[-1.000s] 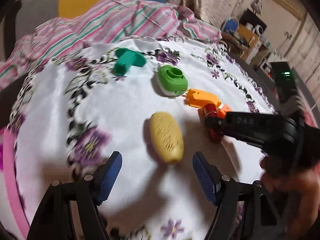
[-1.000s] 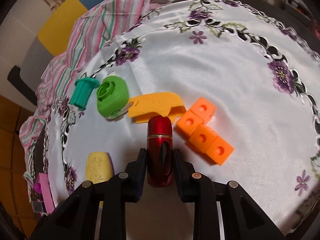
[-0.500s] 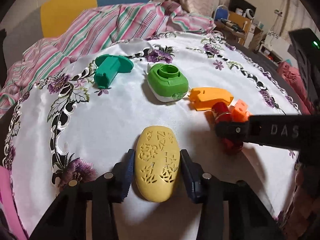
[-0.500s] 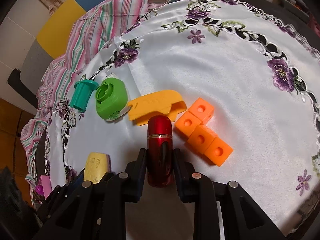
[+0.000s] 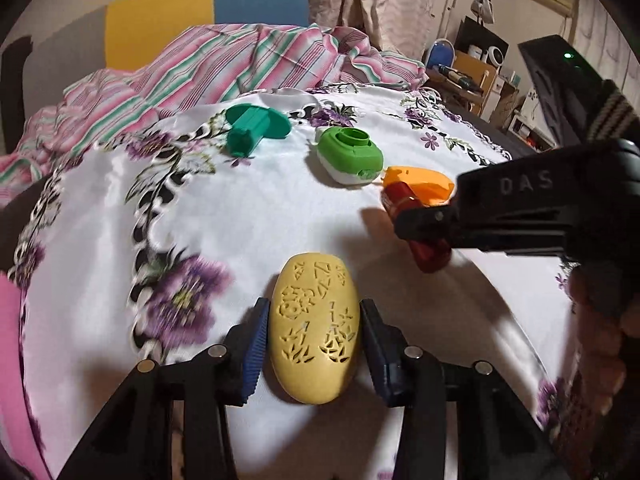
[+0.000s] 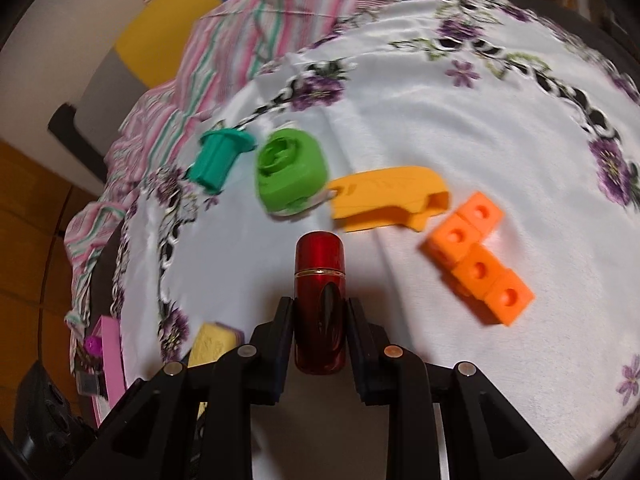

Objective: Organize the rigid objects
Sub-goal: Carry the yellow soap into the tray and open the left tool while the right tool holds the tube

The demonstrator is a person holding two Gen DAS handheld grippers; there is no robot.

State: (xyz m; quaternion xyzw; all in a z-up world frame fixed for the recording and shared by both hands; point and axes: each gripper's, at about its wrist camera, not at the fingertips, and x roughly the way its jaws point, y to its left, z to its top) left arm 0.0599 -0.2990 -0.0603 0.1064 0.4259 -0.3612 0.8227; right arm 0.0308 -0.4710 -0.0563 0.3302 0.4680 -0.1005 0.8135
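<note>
My left gripper (image 5: 312, 344) is shut on a yellow oval perforated case (image 5: 314, 330), its blue pads against both sides. My right gripper (image 6: 320, 320) is shut on a red metallic cylinder (image 6: 320, 280); the cylinder also shows in the left wrist view (image 5: 404, 204), just right of the yellow case. On the white flowered cloth (image 6: 440, 120) lie a teal flanged piece (image 6: 218, 160), a green round-topped piece (image 6: 290, 174), an orange curved shell (image 6: 390, 196) and an orange block of joined cubes (image 6: 478, 264). The yellow case shows low left in the right wrist view (image 6: 210, 344).
A pink-striped cloth (image 5: 224, 64) is bunched at the far edge of the table. A pink flat object (image 6: 110, 356) lies at the left edge. A yellow and blue chair back (image 5: 200, 16) stands behind. Shelves and clutter (image 5: 480, 68) are at the far right.
My left gripper closed in on the yellow case and shut on it. My right gripper, holding the red cylinder, shifted left and forward toward the green and orange pieces.
</note>
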